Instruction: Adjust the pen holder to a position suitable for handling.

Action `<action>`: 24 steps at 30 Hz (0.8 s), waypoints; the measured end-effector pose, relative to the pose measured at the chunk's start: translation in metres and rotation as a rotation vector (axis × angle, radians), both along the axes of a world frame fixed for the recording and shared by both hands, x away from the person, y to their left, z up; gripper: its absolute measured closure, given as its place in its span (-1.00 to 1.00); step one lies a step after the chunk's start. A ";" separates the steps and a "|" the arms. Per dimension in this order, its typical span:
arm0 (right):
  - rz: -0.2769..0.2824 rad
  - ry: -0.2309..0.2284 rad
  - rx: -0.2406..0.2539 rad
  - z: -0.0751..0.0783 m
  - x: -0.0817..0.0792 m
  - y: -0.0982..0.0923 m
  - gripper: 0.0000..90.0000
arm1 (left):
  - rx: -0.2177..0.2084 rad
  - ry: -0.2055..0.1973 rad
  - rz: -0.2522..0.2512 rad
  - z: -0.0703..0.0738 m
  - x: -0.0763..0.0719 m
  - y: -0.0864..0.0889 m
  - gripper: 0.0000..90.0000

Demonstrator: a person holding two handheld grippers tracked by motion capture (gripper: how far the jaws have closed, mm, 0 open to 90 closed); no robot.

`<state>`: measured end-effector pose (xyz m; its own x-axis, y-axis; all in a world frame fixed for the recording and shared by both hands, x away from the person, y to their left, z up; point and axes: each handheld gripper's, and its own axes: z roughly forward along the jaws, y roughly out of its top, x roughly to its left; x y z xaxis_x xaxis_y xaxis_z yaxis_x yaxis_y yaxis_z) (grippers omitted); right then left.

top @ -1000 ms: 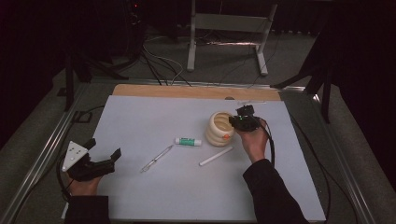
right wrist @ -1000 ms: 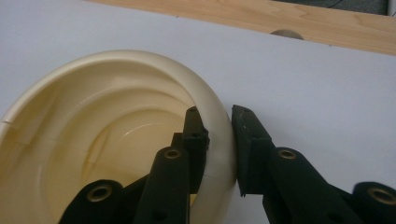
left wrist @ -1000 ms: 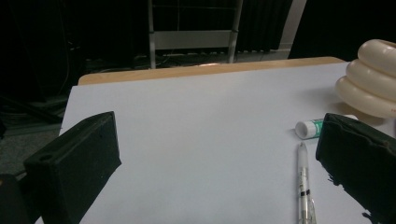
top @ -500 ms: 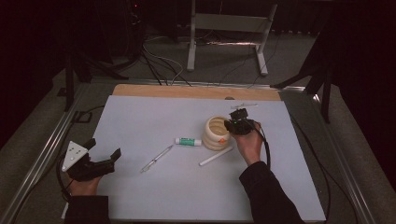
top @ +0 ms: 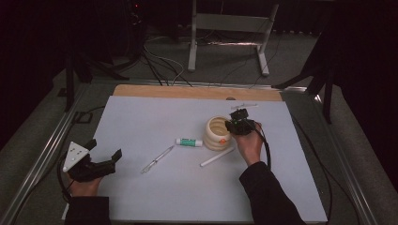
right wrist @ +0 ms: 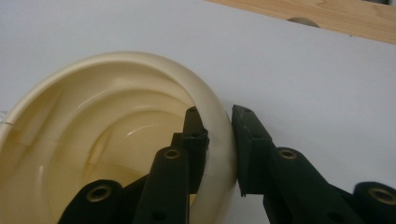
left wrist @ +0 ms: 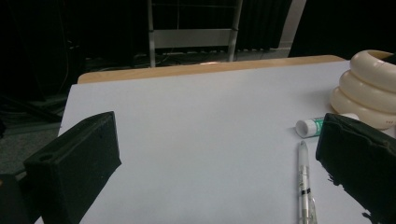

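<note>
A cream cup (top: 217, 132) with a ribbed, ringed wall stands right of the middle of the white sheet (top: 141, 122). My right gripper (top: 237, 123) is shut on its right rim. In the right gripper view one jaw is inside the cup (right wrist: 116, 116) and the other outside, with the right gripper (right wrist: 217, 123) pinching the wall. My left gripper (top: 101, 152) rests open at the sheet's near left corner. In the left gripper view nothing lies between the left gripper (left wrist: 219, 123) jaws.
A white glue stick with a green label (top: 189, 142) lies just left of the cup. A clear pen (top: 157, 159) and a white pen (top: 217, 157) lie nearer me. A wooden strip (top: 197, 92) edges the far side of the table. A metal stand (top: 230, 28) is on the floor beyond.
My right hand and the cup it grips have shifted slightly to the left. The left gripper has stayed where it was.
</note>
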<state>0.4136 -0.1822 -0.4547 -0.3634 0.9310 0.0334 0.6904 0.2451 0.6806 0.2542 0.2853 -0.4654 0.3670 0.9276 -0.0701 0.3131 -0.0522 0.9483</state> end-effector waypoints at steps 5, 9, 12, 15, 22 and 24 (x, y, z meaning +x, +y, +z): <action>-0.006 -0.003 -0.010 0.000 0.000 0.002 0.71 | 0.001 0.001 -0.001 0.000 0.000 0.000 -1.00; -0.007 -0.003 -0.012 0.000 0.001 0.003 0.71 | -0.001 0.000 0.000 0.000 0.000 0.000 -1.00; -0.007 -0.001 -0.013 0.000 0.001 0.003 0.71 | 0.002 0.001 -0.001 0.000 0.000 0.000 -1.00; -0.011 0.003 -0.010 0.000 0.002 0.003 0.71 | 0.004 0.002 -0.001 0.000 0.000 0.000 -1.00; -0.015 0.009 -0.008 0.000 0.002 0.004 0.70 | 0.004 0.003 -0.002 0.000 0.000 0.000 -1.00; -0.014 0.007 -0.010 0.000 0.002 0.004 0.70 | 0.005 0.003 -0.002 0.000 0.000 0.000 -1.00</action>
<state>0.4156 -0.1777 -0.4545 -0.3499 0.9364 0.0268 0.6987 0.2419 0.6733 0.2545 0.2851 -0.4657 0.3689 0.9270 -0.0668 0.3155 -0.0573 0.9472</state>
